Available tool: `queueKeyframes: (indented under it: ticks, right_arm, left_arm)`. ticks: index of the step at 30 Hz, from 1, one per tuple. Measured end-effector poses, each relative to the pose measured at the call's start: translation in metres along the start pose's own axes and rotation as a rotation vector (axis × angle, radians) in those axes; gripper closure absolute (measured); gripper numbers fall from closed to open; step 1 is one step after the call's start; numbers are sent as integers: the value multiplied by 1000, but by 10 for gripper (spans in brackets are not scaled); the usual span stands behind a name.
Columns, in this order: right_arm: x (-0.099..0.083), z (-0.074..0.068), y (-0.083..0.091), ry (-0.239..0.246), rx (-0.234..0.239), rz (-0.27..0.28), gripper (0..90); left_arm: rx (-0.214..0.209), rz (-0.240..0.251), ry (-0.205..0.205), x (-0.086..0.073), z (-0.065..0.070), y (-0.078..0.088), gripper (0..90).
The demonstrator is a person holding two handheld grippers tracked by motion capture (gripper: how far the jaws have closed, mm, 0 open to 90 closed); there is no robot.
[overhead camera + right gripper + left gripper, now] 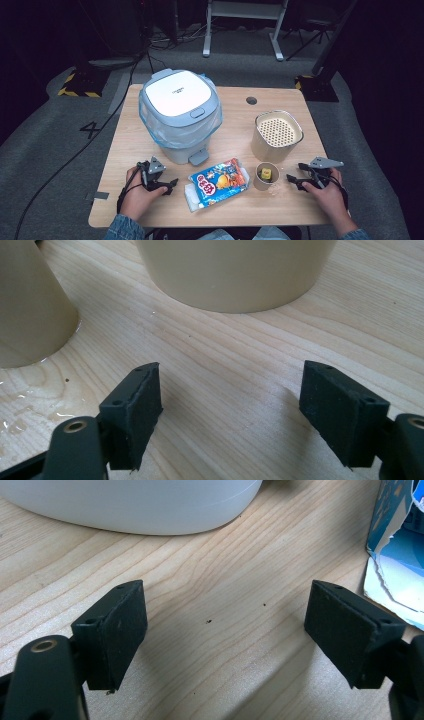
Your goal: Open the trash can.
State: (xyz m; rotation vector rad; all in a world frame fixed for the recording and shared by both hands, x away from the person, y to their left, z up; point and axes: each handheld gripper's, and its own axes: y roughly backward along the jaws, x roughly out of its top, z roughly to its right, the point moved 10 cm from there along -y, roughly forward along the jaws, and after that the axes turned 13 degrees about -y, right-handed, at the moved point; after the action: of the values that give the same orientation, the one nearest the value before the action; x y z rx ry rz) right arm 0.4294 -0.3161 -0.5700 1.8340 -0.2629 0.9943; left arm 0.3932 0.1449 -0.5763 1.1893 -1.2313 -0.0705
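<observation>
Near the table's [150,210] front edge, the snack bag [220,183] lies between the left gripper [169,184] and right gripper [295,176], both gaping empty.

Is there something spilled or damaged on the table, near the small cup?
Yes. A wet patch glistens on the table beside the small paper cup, as if liquid spilled there. The blue snack bag looks torn at one edge in the left gripper view.
</observation>
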Motion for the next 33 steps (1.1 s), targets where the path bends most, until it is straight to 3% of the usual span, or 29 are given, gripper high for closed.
queueKeyframes:
  ticks: [18, 19, 20, 23, 24, 25, 26, 27, 28, 33]
  right_arm:
    - [2, 2, -2, 7, 3, -2, 251]
    - [2, 2, -2, 8, 3, -2, 251]
    - [2, 2, -2, 8, 5, -2, 251]
    - [2, 2, -2, 9, 4, -2, 251]
    - [2, 2, -2, 9, 4, -2, 251]
    - [2, 2, -2, 9, 4, -3, 251]
    - [2, 2, -2, 9, 4, -2, 251]
    - [2, 2, -2, 11, 3, -3, 252]
    - [2, 2, -2, 12, 2, -2, 253]
    - [2, 2, -2, 11, 3, -1, 262]
  left_arm:
    - [10, 10, 6, 0, -3, 1, 234]
    - [11, 11, 0, 0, -3, 2, 259]
    - [10, 9, 1, -1, -4, 4, 344]
    - [-1, -12, -20, -2, -4, 8, 439]
    - [-10, -30, -49, -2, -5, 10, 453]
    - [-74, -18, -49, 1, -3, 18, 483]
    - [-74, -18, -49, 1, -3, 18, 508]
    - [-118, 15, -49, 7, -1, 26, 525]
    - [-123, 22, -69, 11, -1, 31, 533]
    - [-128, 50, -80, 23, -1, 45, 604]
